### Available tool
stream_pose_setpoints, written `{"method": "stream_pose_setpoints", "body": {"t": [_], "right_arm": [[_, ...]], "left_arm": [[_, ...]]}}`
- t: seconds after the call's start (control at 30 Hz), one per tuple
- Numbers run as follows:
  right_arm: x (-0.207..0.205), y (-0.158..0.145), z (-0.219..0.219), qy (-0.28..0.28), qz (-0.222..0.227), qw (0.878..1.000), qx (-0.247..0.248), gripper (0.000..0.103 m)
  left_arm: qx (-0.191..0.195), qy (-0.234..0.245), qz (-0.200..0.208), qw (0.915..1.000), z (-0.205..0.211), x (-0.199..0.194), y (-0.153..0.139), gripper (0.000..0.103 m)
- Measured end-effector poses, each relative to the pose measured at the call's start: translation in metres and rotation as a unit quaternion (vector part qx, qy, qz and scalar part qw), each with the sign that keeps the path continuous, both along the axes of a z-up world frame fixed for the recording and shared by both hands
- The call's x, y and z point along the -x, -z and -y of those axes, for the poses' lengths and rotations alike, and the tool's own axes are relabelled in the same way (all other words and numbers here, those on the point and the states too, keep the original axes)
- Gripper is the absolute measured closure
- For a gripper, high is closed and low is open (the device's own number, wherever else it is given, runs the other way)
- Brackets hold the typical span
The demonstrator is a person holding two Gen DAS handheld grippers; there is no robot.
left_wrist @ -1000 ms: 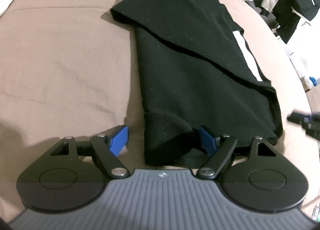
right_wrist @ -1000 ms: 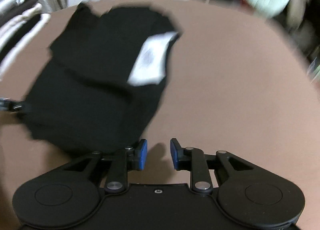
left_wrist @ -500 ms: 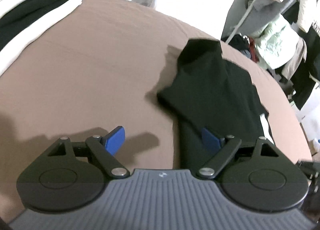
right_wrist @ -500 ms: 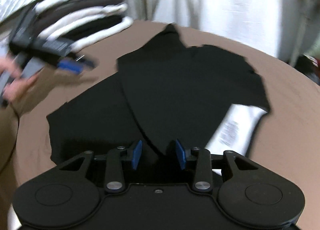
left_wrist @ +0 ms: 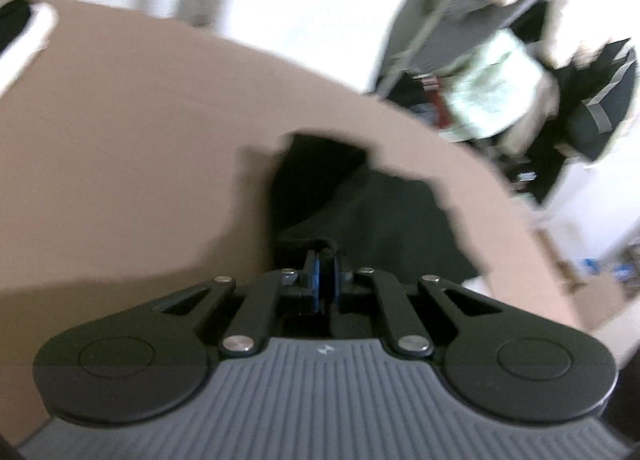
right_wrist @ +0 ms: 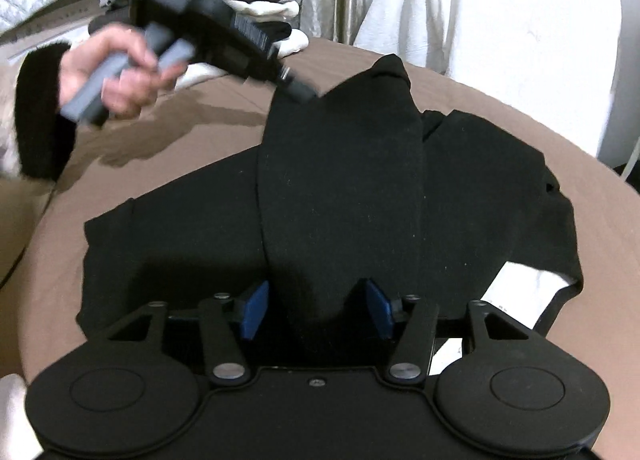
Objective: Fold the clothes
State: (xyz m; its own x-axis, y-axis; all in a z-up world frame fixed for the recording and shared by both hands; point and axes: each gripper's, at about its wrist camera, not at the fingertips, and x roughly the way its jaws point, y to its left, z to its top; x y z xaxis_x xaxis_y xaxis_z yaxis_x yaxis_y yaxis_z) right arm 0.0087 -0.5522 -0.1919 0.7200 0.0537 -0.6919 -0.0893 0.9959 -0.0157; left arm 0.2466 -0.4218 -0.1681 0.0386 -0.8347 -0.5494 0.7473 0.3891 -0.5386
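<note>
Left gripper (left_wrist: 322,274): blue pads pressed together, clenched on a raised fold of the black knitted garment (right_wrist: 340,196). Right gripper (right_wrist: 316,310): spread wide, blue pads on either side of a hanging flap of the same soft cloth, not pinching it. Garment lying mostly flat on the brown bed sheet (right_wrist: 180,140), a white label (right_wrist: 528,284) showing at its right hem. Bare smooth sheet to the left and right of the cloth. Stack of folded white and dark clothes (right_wrist: 272,16) near the far left edge.
</note>
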Motion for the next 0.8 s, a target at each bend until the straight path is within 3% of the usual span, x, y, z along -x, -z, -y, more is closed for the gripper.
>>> {"method": "stream_pose_setpoints", "body": {"t": [0.13, 0.27, 0.33, 0.43, 0.47, 0.5, 0.53, 0.57, 0.63, 0.7, 0.8], "right_arm": [[-0.006, -0.002, 0.004, -0.001, 0.004, 1.0, -0.014, 0.035], [-0.024, -0.011, -0.011, 0.021, 0.001, 0.999, 0.034, 0.033], [-0.033, -0.017, -0.013, 0.036, 0.016, 0.998, 0.053, 0.022], [-0.052, -0.022, 0.001, 0.1, 0.031, 0.99, 0.09, 0.02], [-0.057, -0.023, 0.016, 0.121, 0.036, 0.989, 0.072, 0.021], [-0.061, -0.024, 0.03, 0.142, 0.04, 0.987, 0.054, 0.023], [-0.065, -0.024, 0.047, 0.163, 0.044, 0.985, 0.031, 0.041], [-0.067, -0.021, 0.07, 0.185, 0.042, 0.982, -0.022, 0.053], [-0.069, -0.01, 0.123, 0.228, 0.029, 0.962, -0.145, 0.08], [-0.065, -0.003, 0.155, 0.257, 0.029, 0.95, -0.172, 0.097], [-0.054, 0.0, 0.176, 0.258, 0.038, 0.95, -0.174, 0.096]], "left_arm": [[0.039, 0.062, -0.028, 0.9969, 0.052, 0.005, -0.036, 0.097], [0.061, 0.108, -0.032, 0.9917, 0.116, 0.013, -0.066, 0.097], [0.052, 0.128, -0.027, 0.99, 0.15, 0.018, -0.071, 0.097], [0.038, 0.128, 0.002, 0.991, 0.19, 0.026, -0.069, 0.093], [0.031, 0.125, 0.021, 0.9914, 0.197, 0.029, -0.065, 0.089], [0.023, 0.122, 0.039, 0.9915, 0.204, 0.032, -0.06, 0.077], [0.016, 0.119, 0.055, 0.9912, 0.21, 0.035, -0.055, 0.063], [0.012, 0.115, 0.06, 0.9915, 0.211, 0.035, -0.051, 0.059], [0.018, 0.106, 0.062, 0.9923, 0.205, 0.035, -0.044, 0.055], [0.027, 0.092, 0.062, 0.9935, 0.189, 0.03, -0.038, 0.045], [-0.002, 0.064, 0.083, 0.9945, 0.171, 0.018, -0.021, 0.042]]}}
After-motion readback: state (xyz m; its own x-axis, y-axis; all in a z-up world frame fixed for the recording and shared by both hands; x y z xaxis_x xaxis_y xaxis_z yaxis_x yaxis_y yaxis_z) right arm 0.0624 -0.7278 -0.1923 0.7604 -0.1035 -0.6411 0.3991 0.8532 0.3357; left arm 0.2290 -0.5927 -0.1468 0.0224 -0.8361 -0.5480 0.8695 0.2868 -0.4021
